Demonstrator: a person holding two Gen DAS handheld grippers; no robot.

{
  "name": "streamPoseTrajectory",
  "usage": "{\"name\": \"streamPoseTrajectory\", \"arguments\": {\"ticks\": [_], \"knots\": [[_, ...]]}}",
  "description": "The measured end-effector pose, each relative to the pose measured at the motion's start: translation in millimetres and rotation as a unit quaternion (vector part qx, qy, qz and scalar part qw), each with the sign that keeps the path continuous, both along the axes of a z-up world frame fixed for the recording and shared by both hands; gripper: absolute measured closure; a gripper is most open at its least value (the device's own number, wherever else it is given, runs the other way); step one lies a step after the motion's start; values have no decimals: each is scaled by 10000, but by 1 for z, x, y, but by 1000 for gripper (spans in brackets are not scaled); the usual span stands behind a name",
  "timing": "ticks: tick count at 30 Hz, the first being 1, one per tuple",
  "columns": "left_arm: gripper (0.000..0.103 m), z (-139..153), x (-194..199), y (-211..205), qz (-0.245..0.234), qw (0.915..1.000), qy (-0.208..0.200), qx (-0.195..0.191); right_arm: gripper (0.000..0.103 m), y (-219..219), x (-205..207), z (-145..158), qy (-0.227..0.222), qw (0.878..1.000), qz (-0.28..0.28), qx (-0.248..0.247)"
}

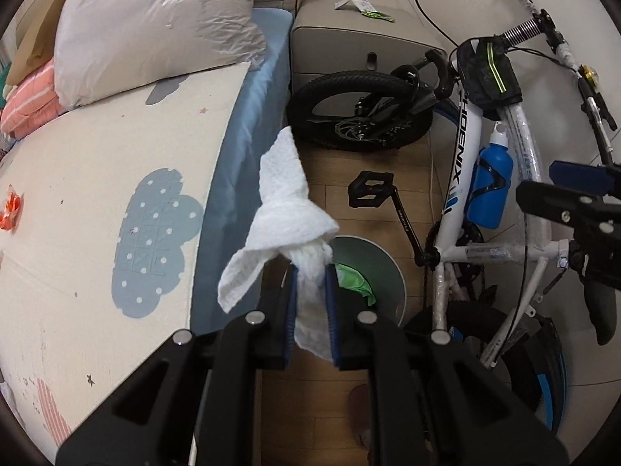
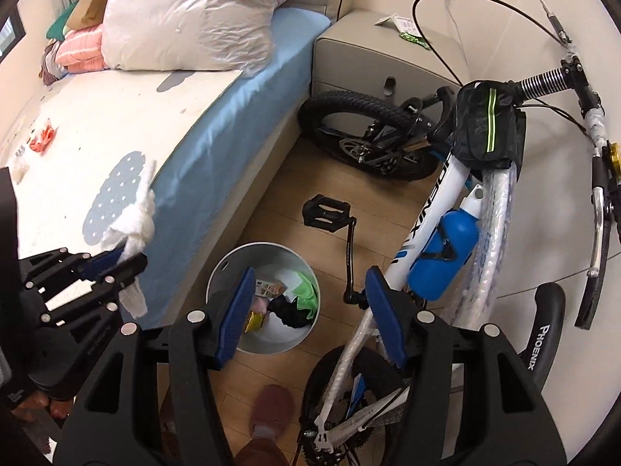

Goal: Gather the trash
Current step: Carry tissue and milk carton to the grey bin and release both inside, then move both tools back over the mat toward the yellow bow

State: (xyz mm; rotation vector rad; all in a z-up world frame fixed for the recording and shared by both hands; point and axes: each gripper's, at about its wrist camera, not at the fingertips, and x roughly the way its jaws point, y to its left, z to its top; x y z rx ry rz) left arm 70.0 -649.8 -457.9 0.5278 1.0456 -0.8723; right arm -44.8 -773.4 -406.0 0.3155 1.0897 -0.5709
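Observation:
My left gripper (image 1: 312, 272) is shut on a crumpled white paper towel (image 1: 283, 209) and holds it in the air by the bed edge, just short of the round grey trash bin (image 1: 392, 272) on the floor. The right wrist view shows the same gripper (image 2: 132, 256) with the towel (image 2: 134, 221) left of the bin (image 2: 229, 268), which holds green, black and printed wrappers. My right gripper (image 2: 306, 287) is open and empty above the bin. An orange wrapper (image 1: 9, 209) lies on the bed; it also shows in the right wrist view (image 2: 42, 138).
A bed with a blue sheet (image 2: 233, 116) and cloud-print mat (image 1: 116, 194) fills the left. A white bicycle (image 2: 438, 209) with a blue bottle (image 2: 442, 248) stands at the right. A grey nightstand (image 2: 368, 58) carries small wrappers. A slippered foot (image 2: 271, 407) stands below the bin.

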Motion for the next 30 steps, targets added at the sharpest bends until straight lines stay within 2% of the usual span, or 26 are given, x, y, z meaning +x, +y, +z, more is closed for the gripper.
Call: {"name": "streamPoseTrajectory", "arguments": {"ticks": [6, 8, 9, 10, 11, 16, 21, 25, 30], "knots": [[84, -16, -5, -19, -63, 9996, 243, -89, 46, -17, -11, -7, 8, 9996, -236, 158], [65, -21, -9, -26, -103, 9996, 254, -92, 46, -19, -14, -12, 63, 9994, -261, 219], [48, -22, -11, -29, -120, 9997, 207, -111, 46, -21, -14, -13, 90, 9994, -258, 232], [39, -22, -13, -31, -139, 9997, 145, -156, 46, -22, -15, -15, 113, 9994, -249, 228], [37, -22, -14, -34, -148, 9997, 103, -167, 46, -22, -16, -16, 134, 9994, -237, 223], [37, -21, -11, -37, -95, 9998, 64, -161, 46, -23, -16, -13, 148, 9996, -210, 154], [37, -11, -3, -19, 134, 9997, 50, -208, 46, -11, -3, -5, 113, 9999, 15, 68], [37, 0, 9, 12, 468, 9987, 0, -209, 46, 10, 17, 5, 52, 9995, 323, 23], [37, 17, 30, 77, 1148, 9932, -87, -187, 46, 60, 53, 18, -40, 9959, 906, -1]]}}
